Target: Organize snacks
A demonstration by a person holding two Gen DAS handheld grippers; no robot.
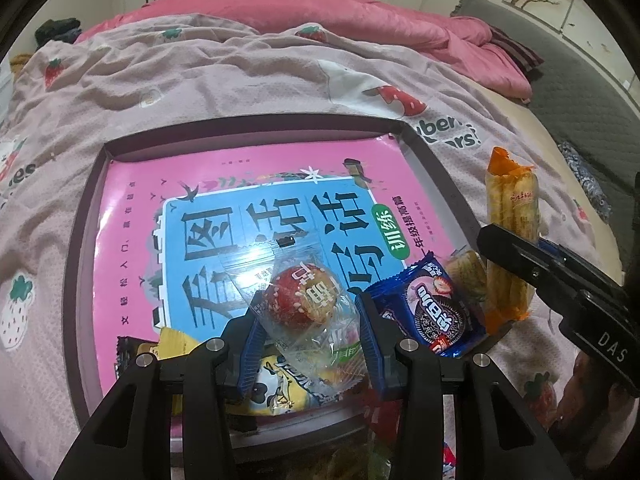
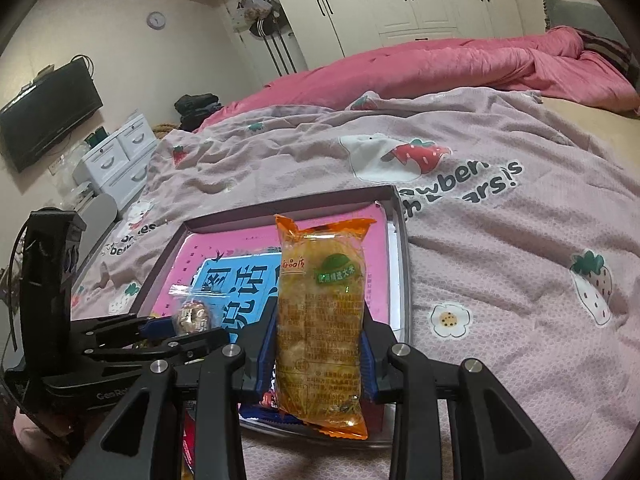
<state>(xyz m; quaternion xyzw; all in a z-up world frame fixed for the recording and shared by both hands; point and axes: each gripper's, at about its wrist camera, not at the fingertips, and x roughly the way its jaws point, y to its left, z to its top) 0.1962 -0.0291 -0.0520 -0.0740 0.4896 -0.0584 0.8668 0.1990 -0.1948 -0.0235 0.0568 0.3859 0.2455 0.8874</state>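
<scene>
A dark-rimmed tray (image 1: 80, 240) lies on the bed with a pink and blue book (image 1: 200, 208) inside it. My left gripper (image 1: 310, 320) is shut on a clear packet holding a red round snack (image 1: 306, 296), just above the tray's near end. My right gripper (image 2: 320, 344) is shut on an orange packet of rice crackers (image 2: 320, 320), held upright over the tray's right rim (image 2: 404, 280); that packet also shows in the left wrist view (image 1: 510, 240). A blue Oreo packet (image 1: 428, 308) and yellow packets (image 1: 280, 384) lie in the tray's near end.
The tray sits on a pink strawberry-print blanket (image 2: 500, 260). A bunched pink duvet (image 2: 440, 68) lies behind it. White drawers (image 2: 120, 160) and a wall television (image 2: 48, 112) stand to the left of the bed. More snack packets (image 1: 352, 456) lie below the tray.
</scene>
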